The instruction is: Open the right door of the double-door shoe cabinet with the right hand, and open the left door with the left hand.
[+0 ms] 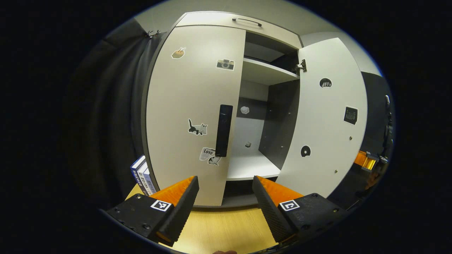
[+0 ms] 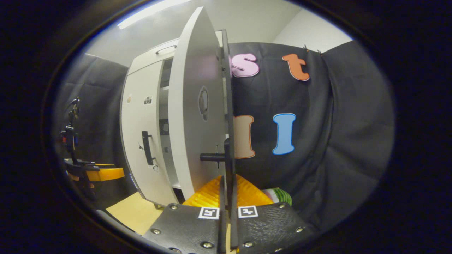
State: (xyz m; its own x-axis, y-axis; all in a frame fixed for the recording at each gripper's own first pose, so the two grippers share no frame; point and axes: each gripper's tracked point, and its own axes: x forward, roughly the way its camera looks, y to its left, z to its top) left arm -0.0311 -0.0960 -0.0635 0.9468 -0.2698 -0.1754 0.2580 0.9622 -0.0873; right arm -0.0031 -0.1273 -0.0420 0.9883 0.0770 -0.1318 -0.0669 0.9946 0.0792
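The shoe cabinet (image 1: pixel 212 21) stands on the desk (image 1: pixel 219 229) with its right door (image 1: pixel 325 120) swung wide open, so the shelves (image 1: pixel 265 70) inside show. The left door (image 1: pixel 190 106) is closed, its dark upright handle (image 1: pixel 224 129) sitting on the edge nearest the open gap.

In the right gripper view, the right gripper (image 2: pixel 226 192) has its jaws closed together on the free edge of the right door (image 2: pixel 196 116), just below that door's handle (image 2: pixel 213 157). Half of the task looks done.

The step in hand is the left door. The left gripper (image 1: pixel 226 183) hovers in front of the cabinet with its jaws wide apart and holding nothing, aimed a little below the handle and apart from it.

To do this well:
1. Raise the left gripper until the jaws are level with the middle of the handle.
2. Move straight in so 1 jaw passes on each side of the bar, then close firmly.
3. Pull in an arc around the hinges on the far left edge, not straight back, or the grip may slip.
4. Watch the books (image 1: pixel 141 174) standing just beside the door's lower left corner.
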